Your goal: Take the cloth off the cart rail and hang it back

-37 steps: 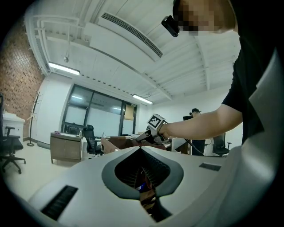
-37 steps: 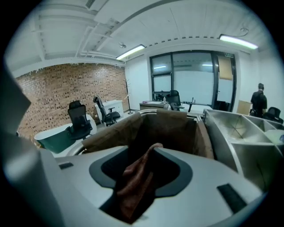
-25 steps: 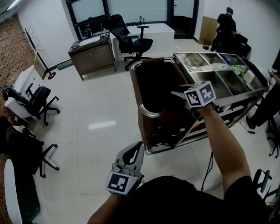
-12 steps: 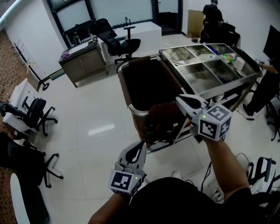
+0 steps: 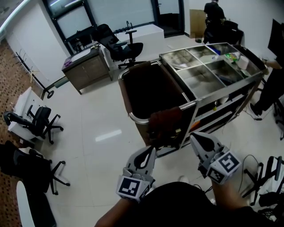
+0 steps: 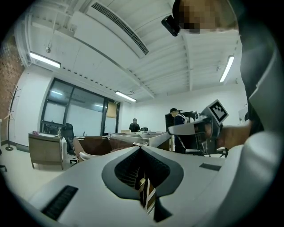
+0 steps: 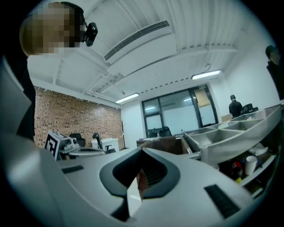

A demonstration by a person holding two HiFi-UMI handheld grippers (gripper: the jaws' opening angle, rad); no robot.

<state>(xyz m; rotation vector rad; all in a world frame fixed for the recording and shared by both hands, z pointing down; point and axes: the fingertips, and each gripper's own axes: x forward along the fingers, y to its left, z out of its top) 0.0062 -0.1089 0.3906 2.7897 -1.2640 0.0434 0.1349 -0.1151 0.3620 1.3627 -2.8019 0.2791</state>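
Head view, looking steeply down: we stand at a steel cart (image 5: 208, 73) w/ open tray compartments and a dark brown bin (image 5: 151, 91) at its near end. The brown cloth (image 5: 166, 125) hangs draped over the cart rail (image 5: 137, 119) at the bin's near edge, held by neither gripper. Our L gripper (image 5: 151, 150) is at 7 o'clock of the cloth, near it but not touching, jaws pressed together w/ nothing between. Our R gripper (image 5: 194, 136) is at 4 o'clock of the cloth, clear of it, also fully closed & empty. Office chairs (image 5: 126, 44) and a desk (image 5: 86, 66) stand at 11 o'clock across the pale floor (image 5: 102, 124). A person (image 5: 213, 13) stands at 1 o'clock beyond the cart.
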